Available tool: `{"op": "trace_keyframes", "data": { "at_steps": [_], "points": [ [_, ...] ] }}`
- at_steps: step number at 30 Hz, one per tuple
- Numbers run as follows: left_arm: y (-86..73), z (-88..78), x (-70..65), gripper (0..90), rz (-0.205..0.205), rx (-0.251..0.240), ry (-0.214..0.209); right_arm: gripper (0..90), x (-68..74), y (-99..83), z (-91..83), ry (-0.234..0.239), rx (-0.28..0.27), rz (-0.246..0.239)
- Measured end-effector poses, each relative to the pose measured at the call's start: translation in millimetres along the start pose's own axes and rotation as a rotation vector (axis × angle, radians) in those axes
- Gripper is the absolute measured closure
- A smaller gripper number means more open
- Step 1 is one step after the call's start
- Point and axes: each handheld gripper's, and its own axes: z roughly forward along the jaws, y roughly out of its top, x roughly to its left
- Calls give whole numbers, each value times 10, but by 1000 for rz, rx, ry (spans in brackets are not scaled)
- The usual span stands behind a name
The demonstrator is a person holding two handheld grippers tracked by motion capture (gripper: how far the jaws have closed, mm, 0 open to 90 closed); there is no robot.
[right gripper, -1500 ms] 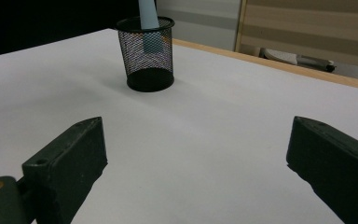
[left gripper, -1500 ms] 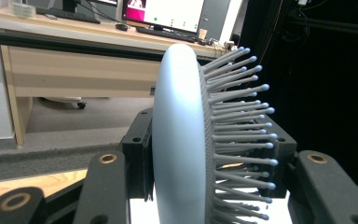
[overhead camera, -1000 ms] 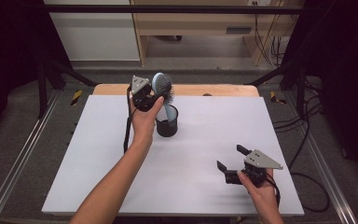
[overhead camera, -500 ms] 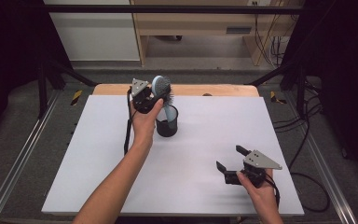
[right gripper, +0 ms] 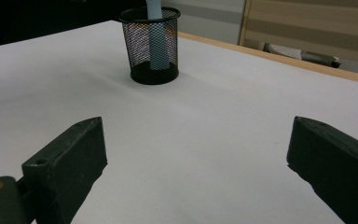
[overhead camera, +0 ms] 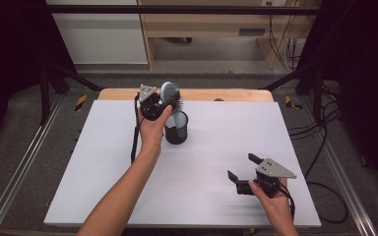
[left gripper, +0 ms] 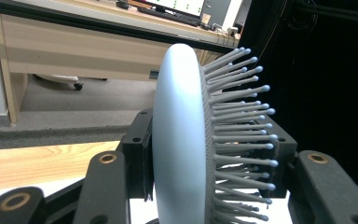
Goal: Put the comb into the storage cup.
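High view, left gripper clamping pale-blue bristled hairbrush, right gripper fingers spread.

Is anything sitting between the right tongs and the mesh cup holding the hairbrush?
Nothing visible. The right tongs are open, and bare white table runs from them to the mesh cup. The left tongs grip the hairbrush head above it.
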Motion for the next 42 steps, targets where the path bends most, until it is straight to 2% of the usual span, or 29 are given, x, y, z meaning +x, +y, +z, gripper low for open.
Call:
{"op": "trace_keyframes", "data": {
  "at_steps": [5, 22, 26, 28, 32, 37, 42],
  "points": [
    [-13, 10, -6, 486, 12, 11, -4, 50, -5, -1, 3, -3, 0, 1],
    [-58, -15, 52, 483, 3, 17, -13, 49, 20, 8, 18, -6, 2, -1],
    [-64, -23, 29, 482, 18, 17, -17, 48, 30, 4, 22, 3, -2, 2],
    [-57, -23, 19, 483, 4, 22, -14, 48, 41, 0, 22, 5, 4, -8],
    [-57, -10, 20, 482, 4, 21, -12, 48, 48, -1, -5, 8, 5, -24],
    [-51, -11, 39, 482, 7, 26, -22, 48, 27, 8, 9, 5, -9, 8],
    [-54, -35, 72, 482, 1, 25, -26, 48, 50, 6, 20, 5, 4, -21]
  ]
}}
